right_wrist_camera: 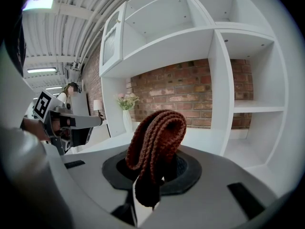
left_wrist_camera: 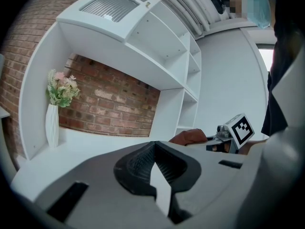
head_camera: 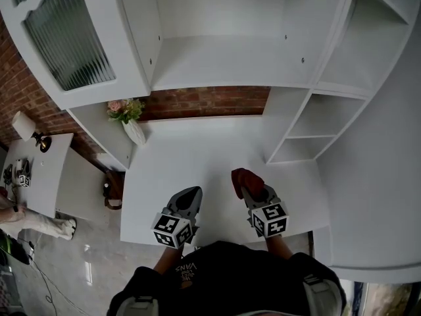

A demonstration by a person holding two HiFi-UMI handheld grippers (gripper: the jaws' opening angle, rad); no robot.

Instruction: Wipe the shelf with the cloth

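- Right gripper (right_wrist_camera: 147, 187): jaws clamped on the cloth (right_wrist_camera: 156, 135). It is a folded brown knit strip, pinched at its lower end.
- Cloth long axis runs along the jaw line. The folded loop stands out past the tips and points toward the far side, so it leads any forward push.
- Left gripper (left_wrist_camera: 155, 151): jaw tips together, nothing between them. It hovers just left of the right one, at about the same near position.
- The cloth is off the surface. It sits above the near right part of the lower shelf (head_camera: 197, 150), which spreads out ahead of and under both grippers.
- Key relation: the lower shelf lies below and beyond the cloth. My read is that the right gripper has to tip down and go forward to get the loop flat on it.
- Upper shelf (head_camera: 223, 68) is farther and higher, well apart from the cloth. I cannot tell from the task which board is meant, but the lower one is nearer.
- The right hand is the nearer one to the cubbies (head_camera: 309, 135) at far right. The left hand is nearer the vase (head_camera: 135, 131) at far left.
- Risk, as I judge it: a leftward sweep toward the far corner ends at the vase. It stands upright against the left wall and looks easy to tip.
- No wiping contact yet, so the job looks unstarted.
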